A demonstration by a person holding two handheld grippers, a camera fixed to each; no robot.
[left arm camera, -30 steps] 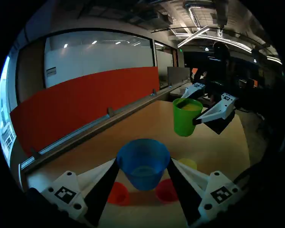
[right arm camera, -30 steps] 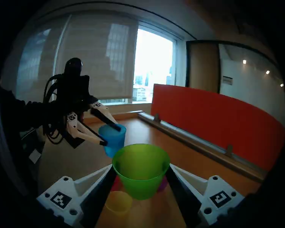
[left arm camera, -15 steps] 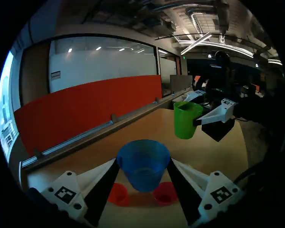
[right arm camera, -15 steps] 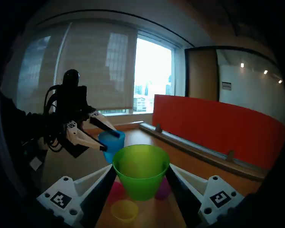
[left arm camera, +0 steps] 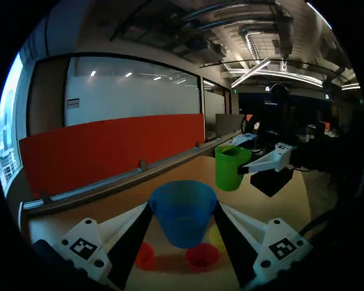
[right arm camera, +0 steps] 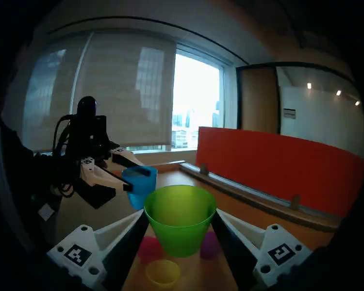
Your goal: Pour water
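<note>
Left gripper (left arm camera: 183,213) clamps the blue cup (left arm camera: 183,223), right gripper (right arm camera: 180,218) clamps the green cup (left arm camera: 229,168) — both upright, green ahead-right of the left gripper, rims near level, well apart — looks like the gap must close before tipping.

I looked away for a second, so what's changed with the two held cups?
The right gripper and left gripper both pitched up toward level. The green cup and blue cup they hold now show rims nearly edge-on from across; earlier you could see more into them. Both stay clamped; the small cups stay on the table.
</note>
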